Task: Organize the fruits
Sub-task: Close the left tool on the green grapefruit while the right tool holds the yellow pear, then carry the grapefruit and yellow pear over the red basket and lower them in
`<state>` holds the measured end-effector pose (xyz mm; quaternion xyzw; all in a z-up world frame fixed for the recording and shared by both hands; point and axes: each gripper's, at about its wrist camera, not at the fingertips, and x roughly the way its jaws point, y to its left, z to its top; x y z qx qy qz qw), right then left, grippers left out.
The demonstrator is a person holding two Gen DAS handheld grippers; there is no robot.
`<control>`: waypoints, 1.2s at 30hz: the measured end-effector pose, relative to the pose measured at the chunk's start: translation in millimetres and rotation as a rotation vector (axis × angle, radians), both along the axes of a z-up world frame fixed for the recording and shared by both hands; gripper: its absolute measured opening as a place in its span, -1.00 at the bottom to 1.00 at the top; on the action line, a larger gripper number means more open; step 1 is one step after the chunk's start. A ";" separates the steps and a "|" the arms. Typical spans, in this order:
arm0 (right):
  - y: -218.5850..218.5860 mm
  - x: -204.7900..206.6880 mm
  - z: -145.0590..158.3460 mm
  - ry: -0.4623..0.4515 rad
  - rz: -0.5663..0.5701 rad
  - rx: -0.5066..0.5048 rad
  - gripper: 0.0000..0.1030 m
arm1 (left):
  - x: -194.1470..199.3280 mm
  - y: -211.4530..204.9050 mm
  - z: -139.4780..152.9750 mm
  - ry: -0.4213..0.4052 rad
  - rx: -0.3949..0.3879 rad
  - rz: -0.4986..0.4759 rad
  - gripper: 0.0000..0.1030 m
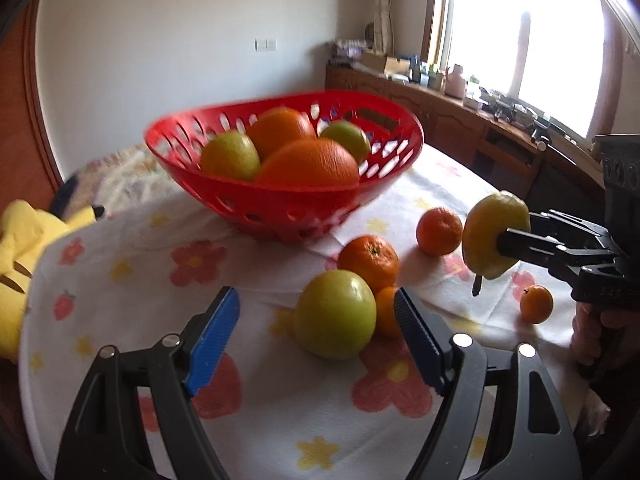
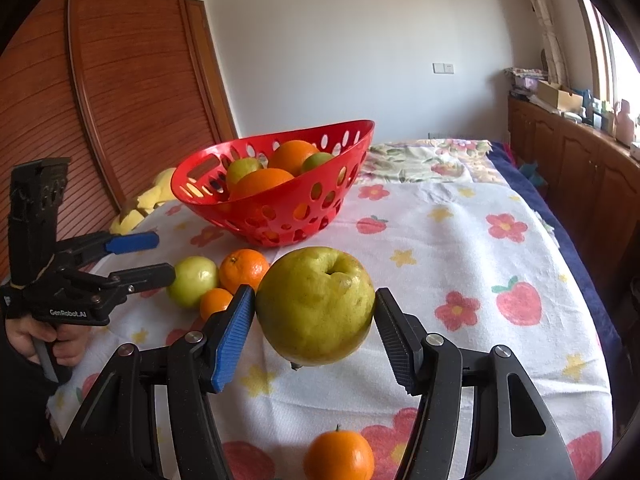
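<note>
Closest in the right wrist view, the right hand-held gripper (image 2: pixel 314 334) clamps a big yellow-green pear (image 2: pixel 316 304) between its blue pad and its black pad, the fruit lifted clear of the flowered cloth (image 2: pixel 460 240) with its stem end pointing down. A small tangerine (image 2: pixel 339 455) sits on the cloth right under that gripper. In the left wrist view the left hand-held gripper (image 1: pixel 316 344) hangs with its jaws spread wide and holds nothing; a green apple (image 1: pixel 335 314) lies on the tabletop just ahead of the gap, nearer the right finger. Touching the apple from behind are a larger tangerine (image 1: pixel 370 258) and a smaller one (image 1: pixel 386 312) tucked partly behind the finger. A further tangerine (image 1: pixel 439 231) rests a little beyond, near the held pear. Farther back stands the red basket (image 1: pixel 280 204) with oval holes in its wall, holding two oranges (image 1: pixel 310 162) and two green fruits (image 1: pixel 230 156). A yellow plush toy (image 1: pixel 20 240) lies at the cloth's left edge.
</note>
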<state>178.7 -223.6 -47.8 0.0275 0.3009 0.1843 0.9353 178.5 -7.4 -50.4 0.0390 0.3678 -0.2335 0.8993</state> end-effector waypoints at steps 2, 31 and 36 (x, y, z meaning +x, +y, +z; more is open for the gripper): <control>0.1 -0.4 0.2 -0.001 -0.001 -0.002 0.22 | 4.0 -2.6 -4.5 0.030 0.000 -0.008 0.32; 9.5 0.3 8.7 -0.010 0.025 -0.037 0.22 | -9.3 -3.7 26.8 -0.021 -0.008 -0.011 -0.06; 10.7 -1.0 15.2 -0.020 0.030 -0.040 0.22 | -10.9 -0.6 43.9 -0.057 -0.016 -0.008 -0.06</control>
